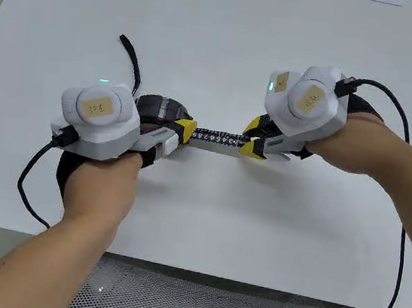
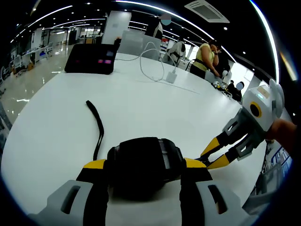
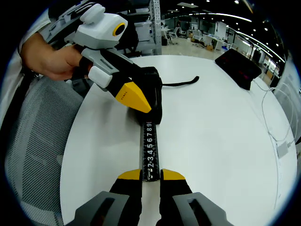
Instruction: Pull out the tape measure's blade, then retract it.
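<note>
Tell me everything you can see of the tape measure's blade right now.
The blade is a narrow black strip with white numerals. It is partly pulled out, running straight over the white table from the black case, which the left gripper clamps. The right gripper pinches its free end.

The black tape measure [image 1: 162, 109] sits on the white table [image 1: 281, 42], its numbered black blade [image 1: 216, 136] drawn partly out, straight.

We see a white table [image 1: 209, 18] spreading ahead of the left gripper [image 2: 144, 164], a glossy floor [image 2: 28, 70] off to its left, ceiling light strips [image 2: 51, 12] above, a grey mesh chair [image 3: 37, 141] left of the right gripper [image 3: 150, 175]
</note>
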Motion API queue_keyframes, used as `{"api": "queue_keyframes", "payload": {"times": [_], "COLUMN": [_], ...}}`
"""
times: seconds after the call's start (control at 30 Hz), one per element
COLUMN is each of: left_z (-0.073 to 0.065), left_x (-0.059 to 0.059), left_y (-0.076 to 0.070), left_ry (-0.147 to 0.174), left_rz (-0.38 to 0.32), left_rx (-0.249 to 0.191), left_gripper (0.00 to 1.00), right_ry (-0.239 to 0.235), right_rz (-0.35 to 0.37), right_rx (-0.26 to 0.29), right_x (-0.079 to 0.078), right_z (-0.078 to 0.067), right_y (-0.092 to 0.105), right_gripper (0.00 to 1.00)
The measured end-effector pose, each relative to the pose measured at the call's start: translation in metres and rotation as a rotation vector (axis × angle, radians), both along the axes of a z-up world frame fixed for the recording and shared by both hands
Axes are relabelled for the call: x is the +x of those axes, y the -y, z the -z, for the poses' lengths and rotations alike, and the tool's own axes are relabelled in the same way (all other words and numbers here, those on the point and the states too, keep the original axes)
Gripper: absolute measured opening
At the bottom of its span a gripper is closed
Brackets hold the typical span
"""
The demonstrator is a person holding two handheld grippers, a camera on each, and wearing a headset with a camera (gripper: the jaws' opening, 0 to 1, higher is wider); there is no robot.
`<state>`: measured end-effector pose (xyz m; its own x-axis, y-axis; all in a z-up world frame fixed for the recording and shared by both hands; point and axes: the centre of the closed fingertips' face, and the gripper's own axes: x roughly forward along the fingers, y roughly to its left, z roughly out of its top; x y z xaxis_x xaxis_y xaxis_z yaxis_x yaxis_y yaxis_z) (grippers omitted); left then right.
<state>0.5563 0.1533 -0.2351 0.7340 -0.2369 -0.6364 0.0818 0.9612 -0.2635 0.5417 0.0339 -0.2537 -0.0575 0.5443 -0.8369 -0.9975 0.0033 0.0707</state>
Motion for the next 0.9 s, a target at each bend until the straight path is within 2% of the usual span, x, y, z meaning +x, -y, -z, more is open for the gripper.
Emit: {"api": "queue_keyframes", "payload": {"times": [0.9], "left_z": [0.001], "left_x": [0.001], "left_y": [-0.001], "left_ry": [-0.001], "left_rz": [-0.003], "left_rx": [-0.014], "left_gripper": [0.57], "right_ry": [0.001], "right_rz": [-0.004], "right_rx": [0.035], "right_x": [0.000], "right_z": [0.006], "right_y": [-0.023], "right_gripper": [0.09]}}
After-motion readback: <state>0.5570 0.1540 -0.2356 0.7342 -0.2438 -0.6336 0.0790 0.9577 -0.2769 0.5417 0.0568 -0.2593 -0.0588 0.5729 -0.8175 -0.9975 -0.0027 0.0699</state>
